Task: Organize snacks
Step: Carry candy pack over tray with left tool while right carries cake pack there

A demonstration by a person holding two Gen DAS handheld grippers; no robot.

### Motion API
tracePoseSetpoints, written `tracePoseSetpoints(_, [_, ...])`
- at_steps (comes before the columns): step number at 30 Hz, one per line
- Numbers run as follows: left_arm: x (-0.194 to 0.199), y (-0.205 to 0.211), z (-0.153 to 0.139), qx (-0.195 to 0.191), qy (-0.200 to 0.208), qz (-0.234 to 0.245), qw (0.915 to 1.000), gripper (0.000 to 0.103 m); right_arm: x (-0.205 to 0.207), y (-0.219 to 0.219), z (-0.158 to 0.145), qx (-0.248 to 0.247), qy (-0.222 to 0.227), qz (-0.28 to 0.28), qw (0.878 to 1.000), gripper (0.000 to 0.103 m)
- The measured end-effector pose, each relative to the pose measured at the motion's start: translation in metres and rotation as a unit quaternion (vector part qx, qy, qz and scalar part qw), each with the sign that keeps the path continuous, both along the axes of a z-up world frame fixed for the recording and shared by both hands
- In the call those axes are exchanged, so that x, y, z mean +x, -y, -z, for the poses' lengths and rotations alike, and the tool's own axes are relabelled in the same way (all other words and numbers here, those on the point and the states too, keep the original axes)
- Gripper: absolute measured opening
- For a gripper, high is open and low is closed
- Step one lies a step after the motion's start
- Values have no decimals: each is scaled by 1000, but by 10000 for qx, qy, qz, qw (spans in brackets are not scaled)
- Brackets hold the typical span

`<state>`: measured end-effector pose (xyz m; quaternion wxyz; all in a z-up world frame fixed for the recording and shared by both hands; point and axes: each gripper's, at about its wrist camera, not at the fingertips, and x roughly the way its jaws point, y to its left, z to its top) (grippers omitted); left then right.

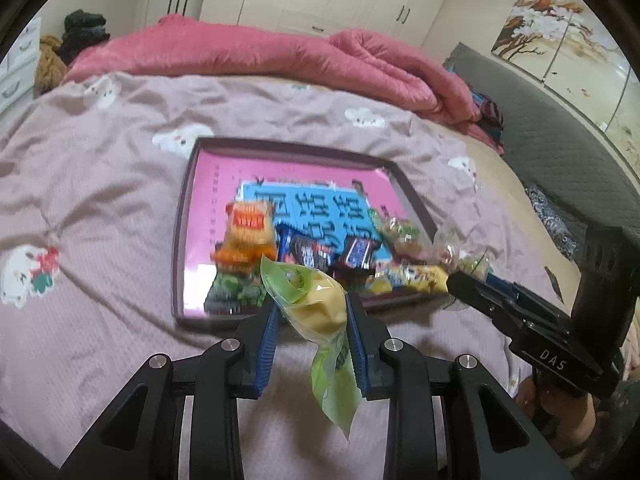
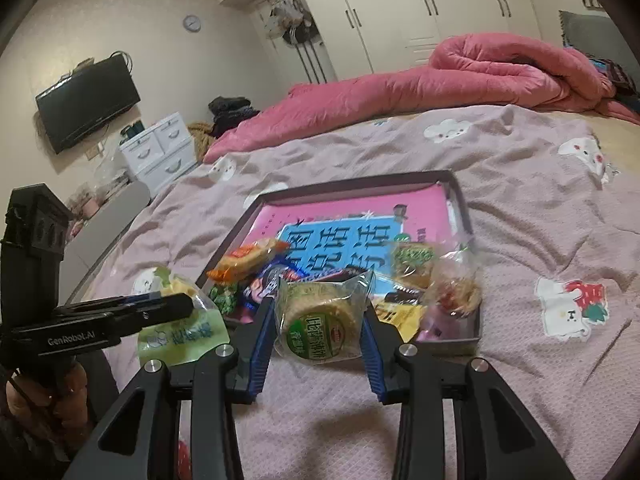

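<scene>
Bedspread [image 1: 100, 184] below: green packet [image 1: 316, 304] between clamped left fingers [image 1: 269, 332], round cake [image 2: 320, 320] between clamped right fingers [image 2: 370, 344].

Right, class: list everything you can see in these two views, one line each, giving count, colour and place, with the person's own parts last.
Tray: one, dark-rimmed, pink and blue inside, on the bed.
Snack pile: several packets, mixed colours, tray's near end.
Sheet: one, mauve with white cartoons, over the bed.
Quilt: one, pink, bunched behind.
TV: one, black, on the wall.
Drawers: one unit, white, beside the bed.
Left claw: shut on green pouch.
Right claw: shut on round cake.
</scene>
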<state>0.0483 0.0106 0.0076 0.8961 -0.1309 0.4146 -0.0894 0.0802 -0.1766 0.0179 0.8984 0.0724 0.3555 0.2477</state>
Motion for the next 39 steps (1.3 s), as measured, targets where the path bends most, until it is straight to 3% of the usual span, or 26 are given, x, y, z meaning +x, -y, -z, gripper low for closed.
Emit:
tracePoseSetpoints(17, [25, 0, -7, 171, 227, -203, 9994, 33, 12, 12, -8, 18, 261, 377, 9989, 40])
tracePoseSetpoints(39, [55, 5, 16, 317, 4, -263, 9992, 33, 36, 15, 2, -110, 201, 622, 9978, 40])
